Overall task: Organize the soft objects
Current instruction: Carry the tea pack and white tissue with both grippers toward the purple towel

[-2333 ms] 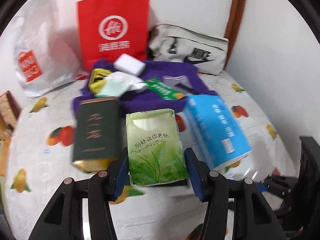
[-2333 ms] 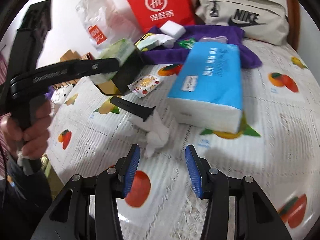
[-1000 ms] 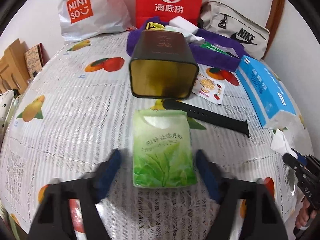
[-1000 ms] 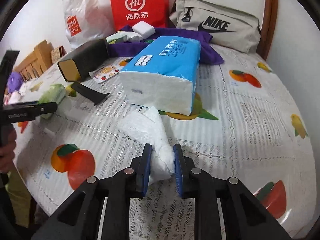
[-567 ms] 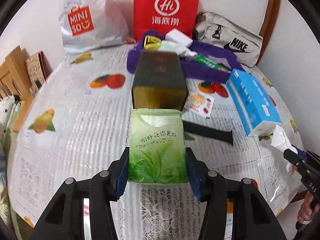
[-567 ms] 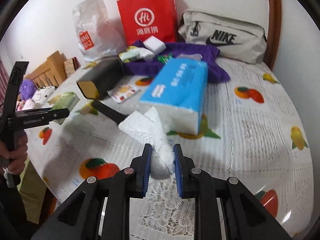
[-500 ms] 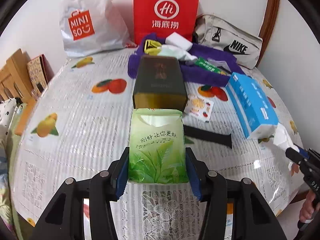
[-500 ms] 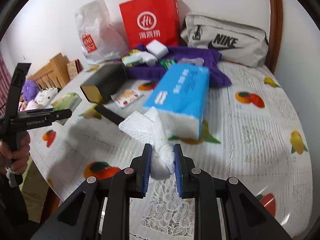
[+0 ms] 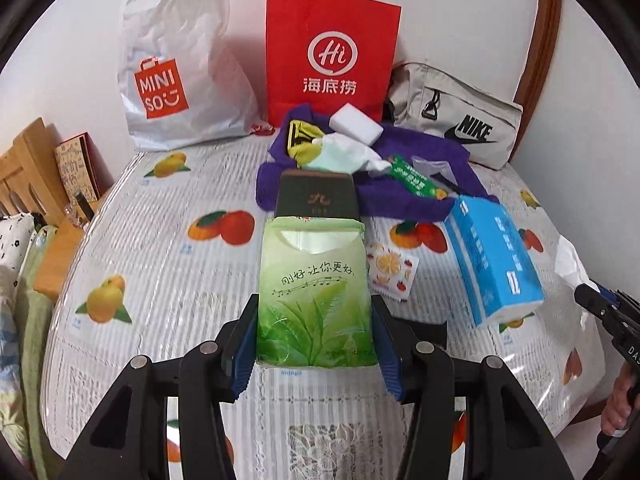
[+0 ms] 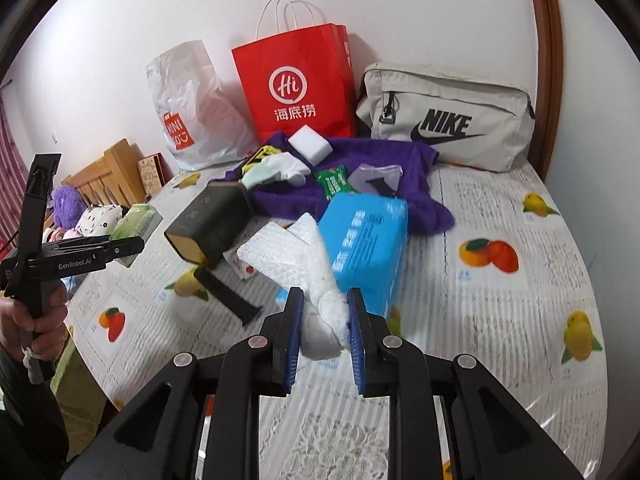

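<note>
Presently, the left gripper [image 9: 316, 344] is pinching a green tissue pack [image 9: 314, 292] between its blue pads [image 9: 245, 354], holding it clear above the fruit-print tablecloth [image 9: 160, 264] with the pack's torn opening facing away from the camera. The right gripper [image 10: 323, 334] is pinching a crumpled white tissue [image 10: 316, 292] at its bunched end, and the loose sheet is fanning up and away from the pads. In the right wrist view, the left gripper is appearing at the left edge, carried by a hand [image 10: 30, 320], with the green pack sitting between its fingers. On the cloth, a dark rectangular box [image 10: 210, 224] is lying on its side, with a black strap [image 10: 226, 294] just beside it and a small fruit-print sachet [image 9: 390, 274] near both. A blue tissue pack [image 10: 364, 240] is lying next to the box. Behind these, a purple towel [image 10: 384, 164] is carrying a white sponge block [image 10: 310, 144], a pale sock [image 10: 276, 170] and a green wrapper [image 10: 334, 180]. Against the wall, a red paper bag [image 10: 294, 84], a white plastic bag [image 10: 188, 116] and a grey Nike pouch [image 10: 444, 116] are standing side by side.
</note>
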`<state>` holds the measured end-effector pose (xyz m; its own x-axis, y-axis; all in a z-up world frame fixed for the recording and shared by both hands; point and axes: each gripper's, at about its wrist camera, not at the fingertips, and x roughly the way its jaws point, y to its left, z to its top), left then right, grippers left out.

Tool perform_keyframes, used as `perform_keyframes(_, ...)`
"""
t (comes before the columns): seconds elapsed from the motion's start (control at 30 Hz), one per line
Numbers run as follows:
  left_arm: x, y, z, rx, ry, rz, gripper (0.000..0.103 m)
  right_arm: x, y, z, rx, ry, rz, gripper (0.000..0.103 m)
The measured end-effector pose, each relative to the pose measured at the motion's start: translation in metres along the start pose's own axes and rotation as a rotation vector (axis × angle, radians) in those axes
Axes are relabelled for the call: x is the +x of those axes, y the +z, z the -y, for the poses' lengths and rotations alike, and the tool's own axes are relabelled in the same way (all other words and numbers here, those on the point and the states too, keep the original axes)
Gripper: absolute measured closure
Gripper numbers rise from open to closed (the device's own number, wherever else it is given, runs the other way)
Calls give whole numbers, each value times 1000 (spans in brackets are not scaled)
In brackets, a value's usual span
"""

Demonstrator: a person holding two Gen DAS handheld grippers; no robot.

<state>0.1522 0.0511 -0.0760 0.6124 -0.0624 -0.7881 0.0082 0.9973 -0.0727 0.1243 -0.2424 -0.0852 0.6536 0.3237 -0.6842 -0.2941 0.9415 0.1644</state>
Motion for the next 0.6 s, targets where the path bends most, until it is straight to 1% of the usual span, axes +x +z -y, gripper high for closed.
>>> perform_keyframes(0.17, 2, 15, -3, -7, 4, 8, 54, 9, 21, 0, -12, 16, 5, 81)
perform_keyframes(0.4, 11, 32, -15, -29, 7, 1, 54, 24, 51, 2, -20, 10, 15, 81)
perform_keyframes(0.6, 22, 48, -21, -47, -14, -6, 54, 40, 71, 8, -28, -25, 8, 81)
